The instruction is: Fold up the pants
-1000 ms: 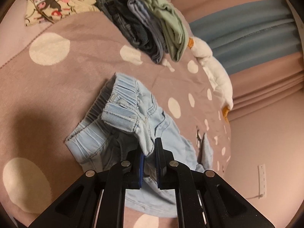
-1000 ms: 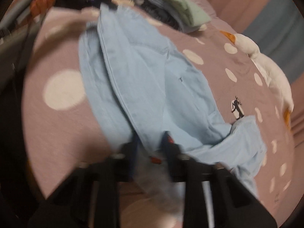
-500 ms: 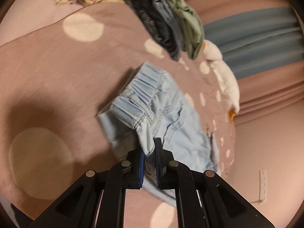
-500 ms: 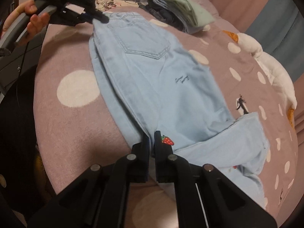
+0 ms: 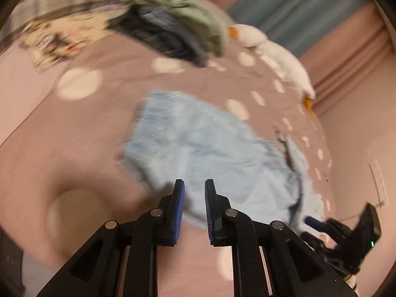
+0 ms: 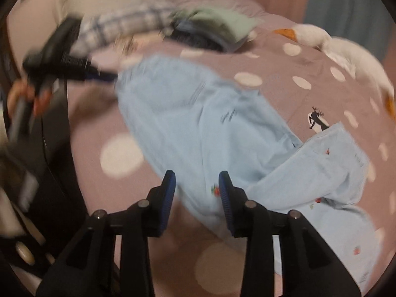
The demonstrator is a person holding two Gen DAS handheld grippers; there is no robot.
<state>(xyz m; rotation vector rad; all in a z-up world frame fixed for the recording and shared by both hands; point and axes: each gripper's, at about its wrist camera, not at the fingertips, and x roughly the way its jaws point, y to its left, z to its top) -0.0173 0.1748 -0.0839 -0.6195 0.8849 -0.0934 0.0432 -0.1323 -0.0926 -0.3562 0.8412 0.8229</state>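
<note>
Light blue denim pants [image 5: 210, 153] lie spread on the pink dotted bedspread [image 5: 74, 128], waistband toward the far left and legs bent over to the right [image 6: 321, 168]. My left gripper [image 5: 194, 185] hovers over the waist end; its jaws are opening and no cloth is between the pads. My right gripper [image 6: 196, 177] hangs above the pants' near edge by a strawberry patch [image 6: 216, 190]; its jaws are opening wider and the pads press on nothing. In the right wrist view, the left gripper [image 6: 104, 76] shows at the waistband, held by a hand [image 6: 24, 96]. The picture is blurred by motion.
A stack of folded clothes [image 5: 178, 29] sits at the far side of the bed, with a white goose plush [image 5: 272, 49] to its right. A plaid pillow [image 6: 118, 27] and printed cloth [image 5: 57, 39] lie at the back left. Curtains [image 5: 309, 5] hang behind.
Both grippers held pinched folds of the pants; now both have let go and risen. The waistband has dropped flat onto the bedspread and the jaws stand apart.
</note>
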